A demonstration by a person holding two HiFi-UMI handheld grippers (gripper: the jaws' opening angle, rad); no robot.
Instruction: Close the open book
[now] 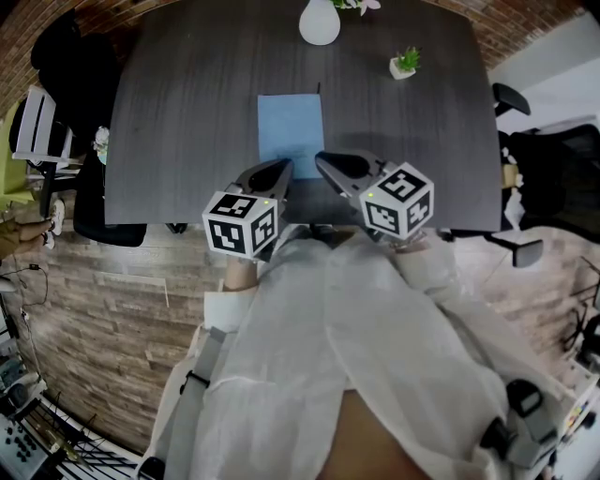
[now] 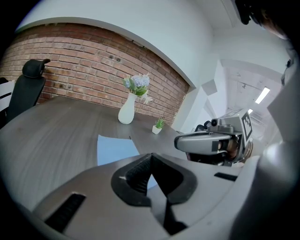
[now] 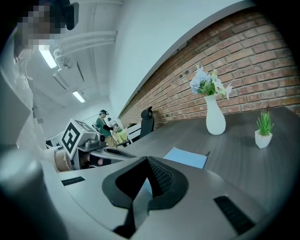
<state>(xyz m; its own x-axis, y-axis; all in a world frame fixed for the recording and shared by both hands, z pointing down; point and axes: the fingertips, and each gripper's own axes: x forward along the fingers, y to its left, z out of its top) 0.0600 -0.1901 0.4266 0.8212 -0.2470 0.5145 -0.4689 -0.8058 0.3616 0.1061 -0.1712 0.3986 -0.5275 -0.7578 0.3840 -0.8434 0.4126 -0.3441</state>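
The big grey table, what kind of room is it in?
Probably an office meeting room: a large dark grey table, black office chairs beside it, and a white vase of flowers in front of a red brick wall.

The table (image 1: 187,112) has a dark grey wood-grain top, matt and smooth. The book (image 1: 291,131) on it shows a pale blue, matt, paper-like cover. At the table's twelve o'clock edge the white vase (image 1: 319,23) looks glossy, like glazed ceramic. The left gripper (image 1: 284,169) and right gripper (image 1: 323,161) have smooth grey plastic shells with matt black ribbed pads (image 2: 139,172). The brick wall (image 2: 84,56) is rough
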